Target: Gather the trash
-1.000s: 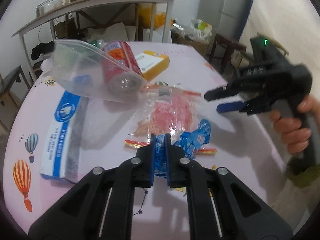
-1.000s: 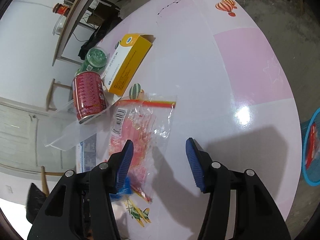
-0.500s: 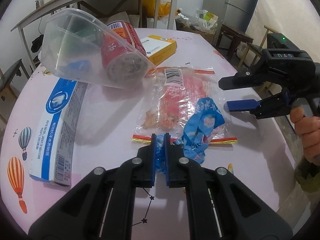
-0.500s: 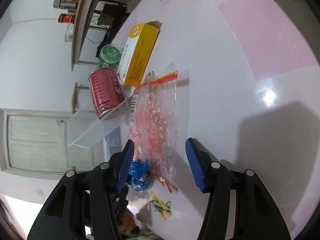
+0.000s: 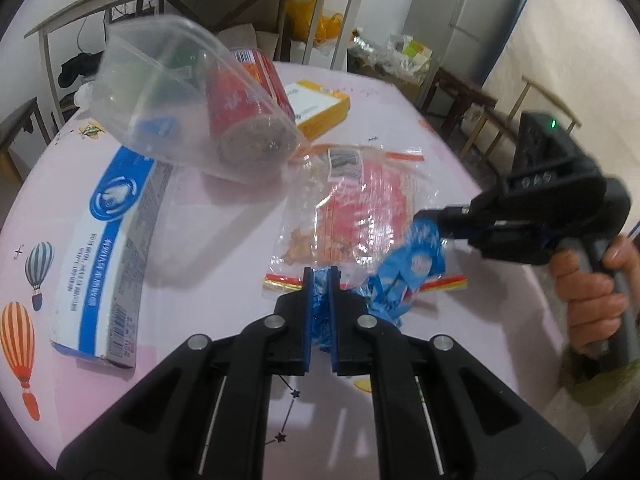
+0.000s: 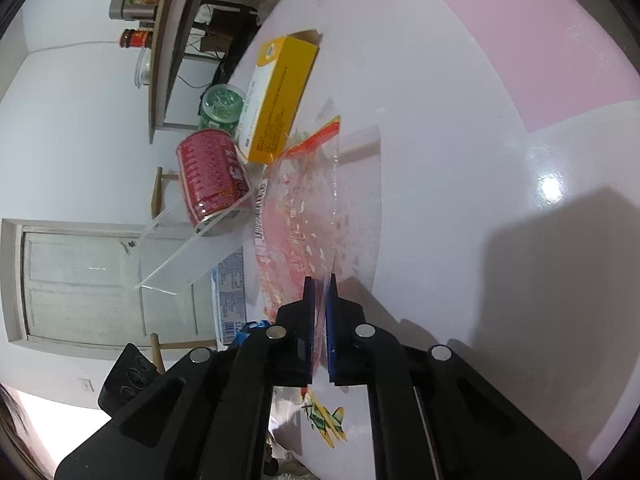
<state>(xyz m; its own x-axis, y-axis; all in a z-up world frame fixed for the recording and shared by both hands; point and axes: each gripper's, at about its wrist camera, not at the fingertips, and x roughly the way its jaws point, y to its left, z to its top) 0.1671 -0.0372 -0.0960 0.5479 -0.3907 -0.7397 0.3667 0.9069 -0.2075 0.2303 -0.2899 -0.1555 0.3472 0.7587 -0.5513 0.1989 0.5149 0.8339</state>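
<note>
My left gripper (image 5: 321, 276) is shut on a crumpled blue plastic wrapper (image 5: 416, 264), which lies on a clear zip bag (image 5: 360, 208) with red print on the pink table (image 5: 208, 240). From the right, my right gripper (image 5: 430, 222) reaches in, held by a hand (image 5: 592, 288). In the right wrist view its jaws are closing, and the right gripper (image 6: 320, 284) has the thin edge of the zip bag (image 6: 304, 216) pinched between its pads. The blue wrapper (image 6: 250, 325) peeks out left of that gripper.
A red can (image 5: 248, 120) lies in a tipped clear plastic cup (image 5: 160, 92) at the back. Beside them are a yellow box (image 5: 320, 108), a long blue-and-white box (image 5: 108, 252) at the left, and a green bottle (image 6: 222, 110). Shelving and chairs stand beyond the table.
The right gripper came in to the zip bag's edge and its jaws went from wide apart to shut on it. The left gripper kept its hold on the blue wrapper.
</note>
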